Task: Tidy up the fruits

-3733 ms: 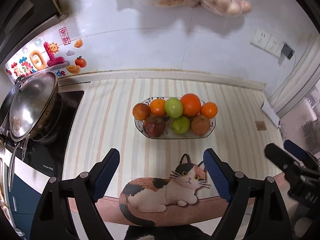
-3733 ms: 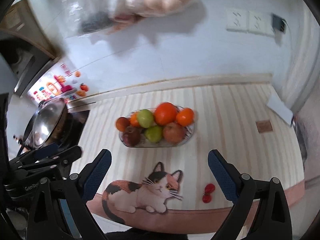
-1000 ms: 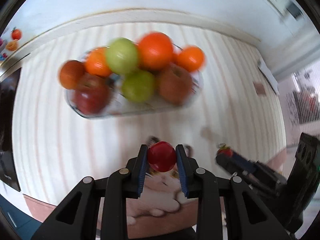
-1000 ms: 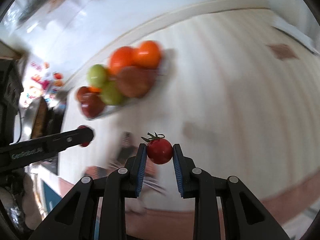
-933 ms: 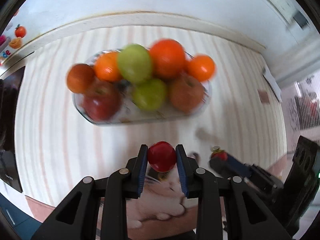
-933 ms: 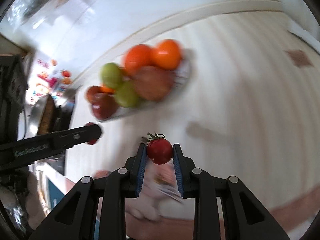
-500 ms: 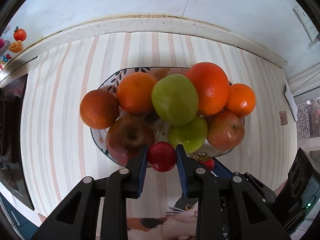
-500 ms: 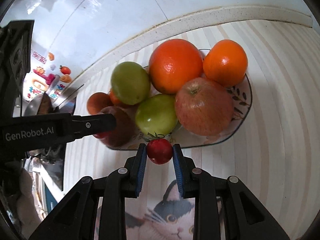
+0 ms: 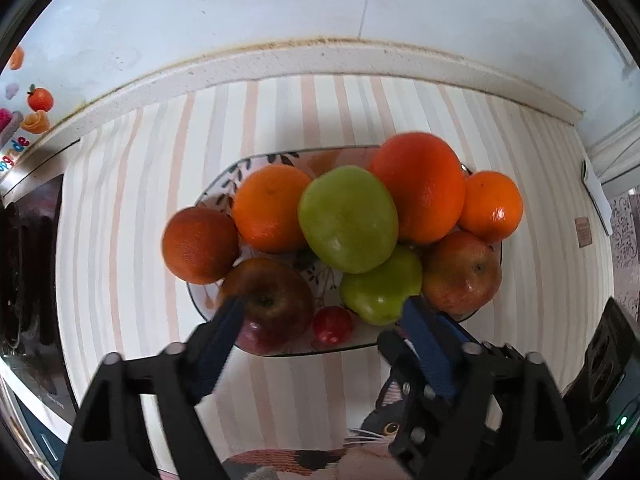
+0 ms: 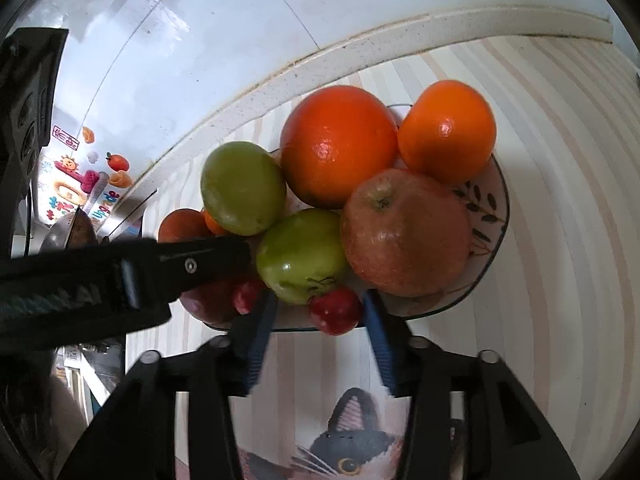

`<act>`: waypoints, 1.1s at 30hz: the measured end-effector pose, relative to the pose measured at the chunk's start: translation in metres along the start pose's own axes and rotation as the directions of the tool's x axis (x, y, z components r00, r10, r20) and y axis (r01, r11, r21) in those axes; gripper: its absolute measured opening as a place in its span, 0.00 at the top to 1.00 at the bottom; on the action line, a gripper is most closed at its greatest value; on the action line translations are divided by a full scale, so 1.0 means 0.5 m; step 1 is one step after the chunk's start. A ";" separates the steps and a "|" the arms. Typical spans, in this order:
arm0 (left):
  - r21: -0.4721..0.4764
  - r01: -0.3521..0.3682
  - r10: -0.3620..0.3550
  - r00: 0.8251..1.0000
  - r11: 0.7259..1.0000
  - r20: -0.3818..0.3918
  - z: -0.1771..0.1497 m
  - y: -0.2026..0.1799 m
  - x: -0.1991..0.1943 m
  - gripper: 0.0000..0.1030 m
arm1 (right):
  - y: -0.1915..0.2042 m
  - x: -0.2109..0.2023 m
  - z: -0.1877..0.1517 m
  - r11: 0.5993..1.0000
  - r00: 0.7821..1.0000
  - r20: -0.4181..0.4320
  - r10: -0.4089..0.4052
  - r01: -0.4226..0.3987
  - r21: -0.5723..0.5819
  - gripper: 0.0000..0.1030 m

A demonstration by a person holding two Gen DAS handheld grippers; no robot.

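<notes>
left gripper (image 9: pixel 320 316): jaws have just been opening and are now spread wide over the bowl's near edge; nothing is pinched. The small red cherry tomato (image 9: pixel 333 324) is seen lying free between them, inside the bowl.
left tomato position: set down on the near rim area of the shallow oval ceramic bowl with a leaf pattern (image 9: pixel 224 196), between the dark red apple (image 9: pixel 272 300) and the lower green apple (image 9: pixel 380 288) (touching or just beside both; cannot be told which).
right gripper (image 10: pixel 318 316): jaws have just been opening too, now parted at a moderate width. The second small red cherry tomato (image 10: pixel 335 310) sits between the blue pads, which are judged clear of it (the right pad is very close, so faint contact cannot be ruled out).
right tomato position: at the bowl's front rim, just below the green apple and the large red-yellow apple (image 10: pixel 404 232).
bowl load: oranges and apples piled high; both tomatoes are lodged at the front edge, low in the pile.
done: both loose tomatoes are judged delivered to the bowl and released.
left: both grippers to be lifted clear without nudging the fruit (the rim spot looks shallow, a roll-off onto the striped bench (image 9: pixel 132 208) is possible). No other loose fruit is seen on the bench in either view.
progress: judged near complete.
</notes>
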State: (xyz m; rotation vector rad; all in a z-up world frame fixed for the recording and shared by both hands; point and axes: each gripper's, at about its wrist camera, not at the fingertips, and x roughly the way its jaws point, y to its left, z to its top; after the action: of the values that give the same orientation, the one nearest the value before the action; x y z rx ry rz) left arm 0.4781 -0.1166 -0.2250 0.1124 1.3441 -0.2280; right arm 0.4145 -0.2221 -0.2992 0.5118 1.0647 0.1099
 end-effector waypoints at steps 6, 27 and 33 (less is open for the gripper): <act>-0.029 -0.026 0.028 0.998 0.999 0.064 -0.022 0.028 -0.051 0.18 | 0.008 -0.057 -0.011 0.999 0.999 0.020 -0.046 0.046 -0.028 0.12; -0.129 -0.069 0.097 0.970 0.989 0.222 -0.205 0.047 -0.196 0.18 | 0.034 -0.310 -0.016 0.951 0.964 0.137 -0.226 0.249 -0.182 0.05; -0.139 -0.058 0.094 0.959 0.989 0.267 -0.242 0.038 -0.253 0.18 | 0.060 -0.377 -0.034 0.947 0.963 0.172 -0.207 0.242 -0.212 0.05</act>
State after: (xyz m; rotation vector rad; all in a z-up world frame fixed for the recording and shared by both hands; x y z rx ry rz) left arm 0.3412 -0.0603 -0.1298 0.0217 1.0735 -0.0862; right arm 0.3120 -0.2518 -0.1400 0.1818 0.9428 -0.0064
